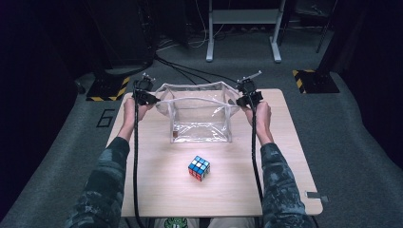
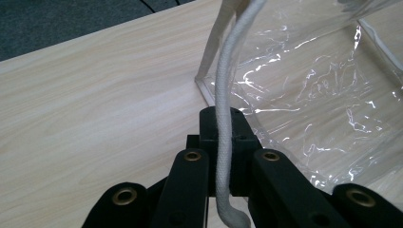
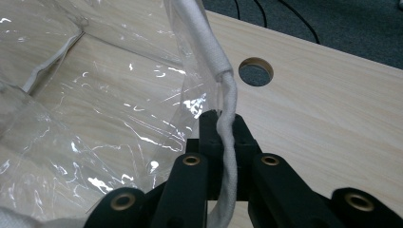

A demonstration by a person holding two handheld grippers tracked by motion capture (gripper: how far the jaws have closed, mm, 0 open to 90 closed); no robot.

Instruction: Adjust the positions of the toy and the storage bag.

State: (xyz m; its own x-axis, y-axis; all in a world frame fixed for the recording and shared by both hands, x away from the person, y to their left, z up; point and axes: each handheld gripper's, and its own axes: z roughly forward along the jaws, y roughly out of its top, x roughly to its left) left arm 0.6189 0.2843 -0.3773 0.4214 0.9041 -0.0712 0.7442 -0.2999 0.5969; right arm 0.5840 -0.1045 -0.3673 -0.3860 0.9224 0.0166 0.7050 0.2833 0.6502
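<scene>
Clear bag [image 1: 201,116] stands mouth-up, stretched sideways, each gripper [image 1: 145,96] [image 1: 249,97] clamping a cord handle [image 2: 223,118].

A multicoloured puzzle cube [image 1: 199,167] rests mid-table, nearer the front edge of the light wooden table [image 1: 157,190]. A round hole [image 3: 256,71] pierces the tabletop.

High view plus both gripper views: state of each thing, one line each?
Clear bag: upright on the table, mouth held open, nothing visible inside.
Left cord: pinched in the left gripper.
Right cord: pinched in the right gripper.
Puzzle cube: on the table outside the bag, scrambled, untouched.
</scene>
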